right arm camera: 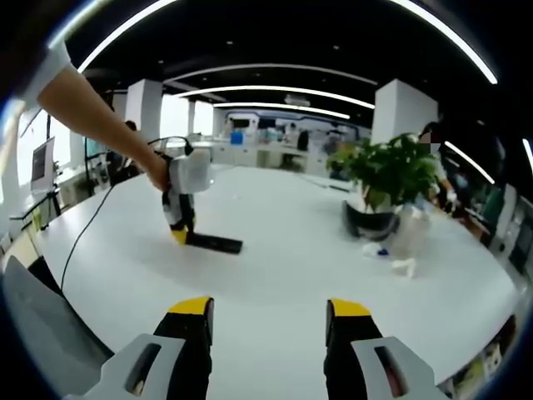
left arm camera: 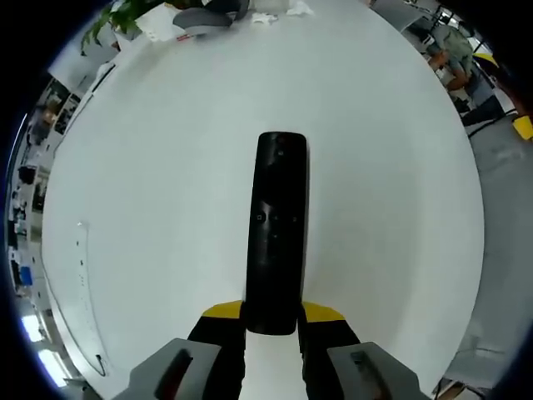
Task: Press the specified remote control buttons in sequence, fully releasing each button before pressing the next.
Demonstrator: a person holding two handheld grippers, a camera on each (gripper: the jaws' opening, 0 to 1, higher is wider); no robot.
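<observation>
Left gripper (left arm camera: 272, 321) low over white table (left arm camera: 158, 183), yellow-tipped jaws closed on near end of black remote control (left arm camera: 276, 225). Remote stretches straight ahead from jaws, flat on table. Plant (left arm camera: 125, 12) and clutter far ahead-left at table edge.

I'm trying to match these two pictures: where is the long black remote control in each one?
Left gripper view: long black remote control at centre, its near end between the jaws.
Right gripper view: left of centre, lying beside the other hand-held gripper.
Shared landmark: round white table, also the potted green plant.
</observation>
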